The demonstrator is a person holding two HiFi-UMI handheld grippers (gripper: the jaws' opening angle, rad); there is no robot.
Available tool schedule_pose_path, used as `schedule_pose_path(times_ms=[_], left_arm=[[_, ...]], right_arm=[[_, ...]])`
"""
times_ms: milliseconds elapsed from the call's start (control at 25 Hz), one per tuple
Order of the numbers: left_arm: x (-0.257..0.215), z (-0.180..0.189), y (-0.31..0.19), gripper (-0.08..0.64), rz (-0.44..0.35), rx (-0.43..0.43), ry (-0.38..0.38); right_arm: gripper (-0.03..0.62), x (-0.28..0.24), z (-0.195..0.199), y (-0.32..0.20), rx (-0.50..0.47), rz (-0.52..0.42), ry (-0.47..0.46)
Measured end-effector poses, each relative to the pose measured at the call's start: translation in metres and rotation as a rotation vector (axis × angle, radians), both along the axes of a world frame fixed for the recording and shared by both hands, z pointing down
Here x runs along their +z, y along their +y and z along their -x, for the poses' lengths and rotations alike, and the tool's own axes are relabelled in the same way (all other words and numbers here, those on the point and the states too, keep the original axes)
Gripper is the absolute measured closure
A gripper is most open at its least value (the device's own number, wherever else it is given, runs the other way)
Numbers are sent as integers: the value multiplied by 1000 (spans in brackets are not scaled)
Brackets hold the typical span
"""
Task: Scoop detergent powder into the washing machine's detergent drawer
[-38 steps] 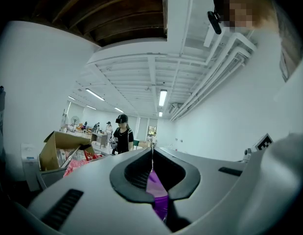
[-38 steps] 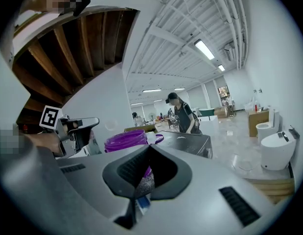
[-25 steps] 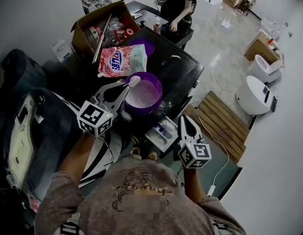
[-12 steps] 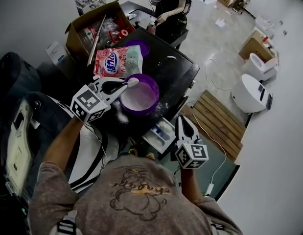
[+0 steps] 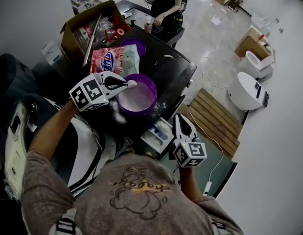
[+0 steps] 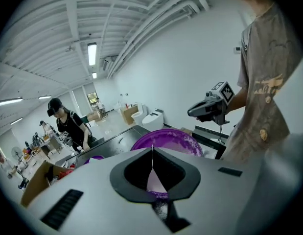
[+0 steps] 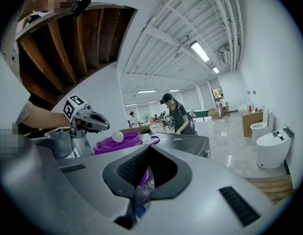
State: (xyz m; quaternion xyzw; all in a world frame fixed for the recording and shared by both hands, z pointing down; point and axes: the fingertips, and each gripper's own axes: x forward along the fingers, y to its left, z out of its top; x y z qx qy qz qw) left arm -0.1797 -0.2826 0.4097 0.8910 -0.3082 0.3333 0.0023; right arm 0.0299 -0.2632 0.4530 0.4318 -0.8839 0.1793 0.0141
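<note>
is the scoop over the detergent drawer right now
No, the white scoop held in the left gripper is over the purple bowl, while the detergent drawer lies apart from it, near the right gripper.

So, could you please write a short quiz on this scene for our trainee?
1. True or false: the left gripper is shut on a scoop held at the bowl.
2. What lies just beyond the bowl, away from the person? A. a bag B. a towel C. a kettle
3. Which gripper is nearer the open drawer?
Key: 1 true; 2 A; 3 the right gripper, which is shut and empty.
</note>
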Motion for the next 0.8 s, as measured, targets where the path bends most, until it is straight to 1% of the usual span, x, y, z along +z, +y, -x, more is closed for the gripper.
schedule_pose_path(times_ms=[240,440,680,800], left_arm=[[17,-1,-3,537,32,105,-142],[28,1,0,537,64,186,-237],[39,-1,6,537,71,269,-330],[42,0,9,537,80,291,-351]], right_arm=[[592,-3,1,-4,7,-3,20],[592,1,1,-5,12,-2,35],[592,3,2,-4,17,5,30],[592,4,5,-1,18,14,6]])
